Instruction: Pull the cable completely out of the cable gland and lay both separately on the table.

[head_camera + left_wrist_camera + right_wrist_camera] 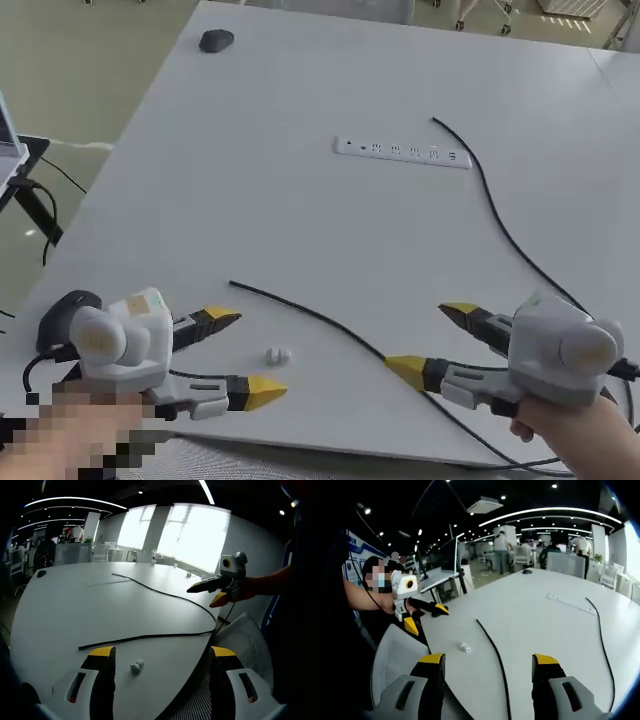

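Cable gland (278,355), a small white piece, lies by itself on the white table (300,220) near its front edge, just ahead of the left gripper (245,350). The black cable (310,312) lies beside it but apart from it, stretching across the tabletop to pass under the right gripper (432,338). Both claws are spread wide and hold nothing (each pair of yellow tips stands well apart in its own gripper view), and a white power strip (402,152) sits farther back.
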A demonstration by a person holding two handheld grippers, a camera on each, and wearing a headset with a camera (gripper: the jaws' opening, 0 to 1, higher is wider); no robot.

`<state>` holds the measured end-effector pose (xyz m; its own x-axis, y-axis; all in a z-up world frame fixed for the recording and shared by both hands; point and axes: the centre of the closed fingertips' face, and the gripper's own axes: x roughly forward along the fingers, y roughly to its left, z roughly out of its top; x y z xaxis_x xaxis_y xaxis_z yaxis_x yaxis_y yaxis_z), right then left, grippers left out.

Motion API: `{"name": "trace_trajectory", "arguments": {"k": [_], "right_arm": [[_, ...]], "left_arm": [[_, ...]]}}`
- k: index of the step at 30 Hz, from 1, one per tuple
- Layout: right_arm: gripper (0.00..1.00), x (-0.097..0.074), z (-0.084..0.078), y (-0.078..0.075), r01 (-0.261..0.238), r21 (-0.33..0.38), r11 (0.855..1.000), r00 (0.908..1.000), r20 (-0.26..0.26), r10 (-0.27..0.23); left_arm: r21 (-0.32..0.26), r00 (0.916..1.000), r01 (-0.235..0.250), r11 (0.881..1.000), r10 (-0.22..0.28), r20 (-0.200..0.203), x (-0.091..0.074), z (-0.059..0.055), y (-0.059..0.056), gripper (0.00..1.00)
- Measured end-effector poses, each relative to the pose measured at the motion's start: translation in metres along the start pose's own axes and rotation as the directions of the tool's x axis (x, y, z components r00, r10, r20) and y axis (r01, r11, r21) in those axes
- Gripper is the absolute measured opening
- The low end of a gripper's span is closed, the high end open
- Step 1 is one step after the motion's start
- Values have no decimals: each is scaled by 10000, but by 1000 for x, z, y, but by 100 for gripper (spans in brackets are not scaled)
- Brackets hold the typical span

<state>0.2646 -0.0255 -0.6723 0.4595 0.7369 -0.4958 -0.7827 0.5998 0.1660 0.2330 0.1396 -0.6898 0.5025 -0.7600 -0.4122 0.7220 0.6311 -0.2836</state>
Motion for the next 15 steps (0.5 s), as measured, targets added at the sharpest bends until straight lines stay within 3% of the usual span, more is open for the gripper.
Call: {"name": "trace_trajectory", "arguments": {"k": [8,12,15], "right_arm": [[81,-15,-18,0,120,367,9993,9997,185,-127],[84,-17,-35,-1,225,248,9994,9994,-268,-219],[85,-18,-44,-3,273,235,9994,9975,-658,-257]], "left_arm": [[4,9999,-109,9999,109,-84,-8,-2,-3,83],[-62,9987,-361,9993,359,-368,-11,-8,3,88],[-12,9975,-620,9981,619,-351,-15,-5,11,87]]}}
